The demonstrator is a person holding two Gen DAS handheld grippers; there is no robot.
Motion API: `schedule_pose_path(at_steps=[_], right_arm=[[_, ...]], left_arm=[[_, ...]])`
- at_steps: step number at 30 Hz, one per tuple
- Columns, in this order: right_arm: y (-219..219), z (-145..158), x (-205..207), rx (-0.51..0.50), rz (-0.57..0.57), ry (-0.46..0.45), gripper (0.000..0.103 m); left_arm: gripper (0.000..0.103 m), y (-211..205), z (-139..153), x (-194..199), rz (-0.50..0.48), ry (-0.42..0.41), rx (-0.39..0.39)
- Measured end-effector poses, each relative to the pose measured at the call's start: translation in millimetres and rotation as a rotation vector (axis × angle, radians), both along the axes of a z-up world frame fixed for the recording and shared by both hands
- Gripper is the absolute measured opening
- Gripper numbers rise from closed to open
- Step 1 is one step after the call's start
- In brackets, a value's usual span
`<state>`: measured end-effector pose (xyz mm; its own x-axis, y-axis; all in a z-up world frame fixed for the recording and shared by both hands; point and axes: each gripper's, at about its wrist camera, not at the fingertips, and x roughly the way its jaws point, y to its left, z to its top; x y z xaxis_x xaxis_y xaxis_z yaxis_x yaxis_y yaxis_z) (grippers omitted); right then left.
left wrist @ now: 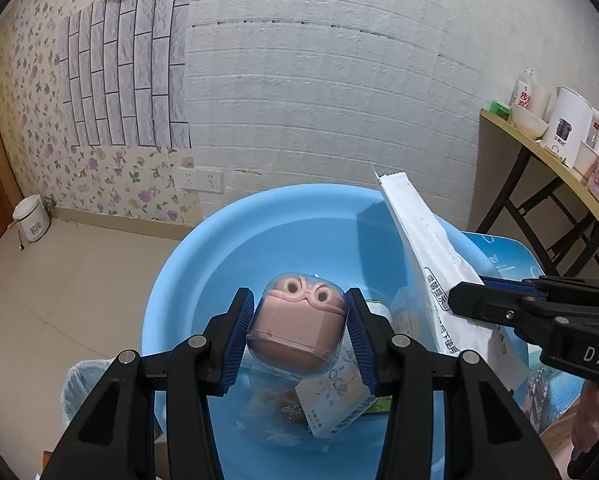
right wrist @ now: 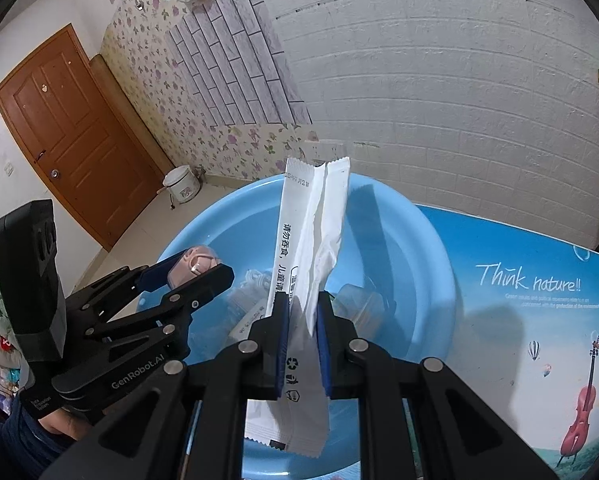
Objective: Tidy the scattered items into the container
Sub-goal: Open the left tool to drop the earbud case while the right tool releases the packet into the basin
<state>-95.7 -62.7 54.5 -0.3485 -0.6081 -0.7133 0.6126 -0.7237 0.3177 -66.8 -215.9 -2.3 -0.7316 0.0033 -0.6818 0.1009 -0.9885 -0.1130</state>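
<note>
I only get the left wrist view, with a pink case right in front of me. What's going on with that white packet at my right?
Observer: The right gripper is shut on the white packet around its middle, and the lower end hangs below the fingers, above the blue basin.
Operator: And the blue sheet under the basin?
Observer: It is a table mat printed "Think nature!!", with a red cello pictured.
Operator: Is there a way out of the room?
Observer: Yes, a brown door on the left, closed.
</note>
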Motion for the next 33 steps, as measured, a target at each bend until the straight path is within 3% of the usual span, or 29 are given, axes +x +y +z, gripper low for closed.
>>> schedule_pose_path(at_steps=[6, 8, 9, 13, 33], right_arm=[[-3.8, -1.9, 2.6, 0.003, 0.013, -0.004, 0.014], [-4.8, -3.3, 0.9, 0.004, 0.014, -0.007, 0.014], [-5.0, -3.6, 0.5, 0.004, 0.014, -0.007, 0.014], [-7.3, -4.1, -3.5, 0.008, 0.012, -0.010, 0.014], [-13.4, -11.3, -6.6, 0.011, 0.020, -0.023, 0.014]], left_arm=[[0.046, -1.4, -1.8, 1.4, 0.005, -0.011, -0.005], [0.068, -3.1, -0.9, 2.1, 0.011, -0.012, 0.000], [0.071, -3.9, 0.6, 3.5, 0.014, -0.003, 0.001], [0.074, -0.2, 7.7, 7.9, 0.001, 0.030, -0.024], [0.074, -6.9, 5.2, 15.5, 0.024, 0.025, -0.014]])
